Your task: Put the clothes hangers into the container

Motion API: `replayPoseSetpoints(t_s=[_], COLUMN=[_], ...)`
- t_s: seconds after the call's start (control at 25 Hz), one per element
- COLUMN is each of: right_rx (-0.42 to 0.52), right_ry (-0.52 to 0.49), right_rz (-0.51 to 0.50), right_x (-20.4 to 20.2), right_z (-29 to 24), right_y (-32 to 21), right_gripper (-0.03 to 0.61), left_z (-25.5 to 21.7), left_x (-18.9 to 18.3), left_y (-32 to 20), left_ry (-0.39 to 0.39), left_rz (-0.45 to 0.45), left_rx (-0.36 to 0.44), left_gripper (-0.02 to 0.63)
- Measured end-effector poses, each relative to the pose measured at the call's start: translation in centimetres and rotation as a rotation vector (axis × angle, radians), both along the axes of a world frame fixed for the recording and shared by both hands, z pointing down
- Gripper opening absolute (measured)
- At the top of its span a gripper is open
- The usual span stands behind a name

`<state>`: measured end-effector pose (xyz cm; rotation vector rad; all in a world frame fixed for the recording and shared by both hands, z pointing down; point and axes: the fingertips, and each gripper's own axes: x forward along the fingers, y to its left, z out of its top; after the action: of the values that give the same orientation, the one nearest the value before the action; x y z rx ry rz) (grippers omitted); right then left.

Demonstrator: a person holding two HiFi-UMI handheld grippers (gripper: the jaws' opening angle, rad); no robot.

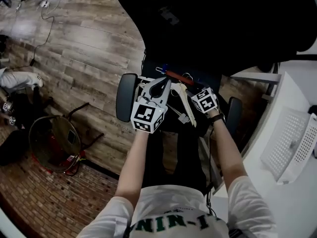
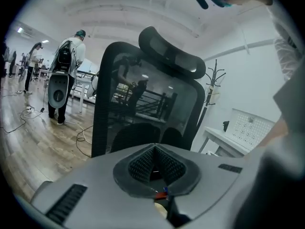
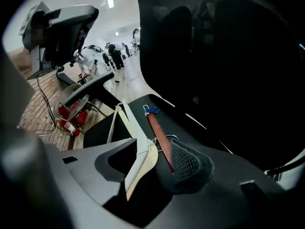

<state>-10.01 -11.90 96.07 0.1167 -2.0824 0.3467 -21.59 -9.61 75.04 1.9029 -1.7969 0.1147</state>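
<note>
Two hangers lie on the black seat of an office chair (image 1: 210,79). One is a cream wooden hanger (image 1: 181,103) (image 3: 127,120); the other is a red-brown hanger (image 1: 179,77) (image 3: 158,135) with a blue clip at its far end. My right gripper (image 1: 192,94) (image 3: 152,151) points down at them, open, with both hangers lying between its jaws and no pad pressing on them. My left gripper (image 1: 162,84) (image 2: 155,148) hovers just left of it over the seat, its ribbed pads meeting at the tips with nothing between them.
The chair's tall mesh back (image 2: 143,94) stands ahead, with armrests (image 1: 126,97) on both sides of the seat. A white perforated basket (image 1: 292,143) (image 2: 250,130) sits on the white desk to the right. A round wire frame with red items (image 1: 52,143) stands on the wood floor at left.
</note>
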Motion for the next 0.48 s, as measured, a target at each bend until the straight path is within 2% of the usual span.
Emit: replayPoseSetpoints(t_s=[0.16, 0.4, 0.48], right_rx=[0.044, 0.094, 0.106], right_ry=[0.054, 0.199, 0.246], right_rz=[-0.070, -0.254, -0.282], right_x=[-0.7, -0.1, 0.5], right_z=[5.3, 11.9, 12.8], right_y=[-1.2, -2.1, -2.2], right_gripper=[0.278, 0.265, 0.254], left_z=[3.8, 7.0, 7.5], left_x=[-0.7, -0.7, -0.4], left_y=[-0.6, -1.3, -1.3], left_ry=[0.015, 0.005, 0.024], left_rz=[0.007, 0.013, 0.011], left_rx=[0.011, -0.017, -0.031], left_gripper=[0.011, 0.011, 0.012])
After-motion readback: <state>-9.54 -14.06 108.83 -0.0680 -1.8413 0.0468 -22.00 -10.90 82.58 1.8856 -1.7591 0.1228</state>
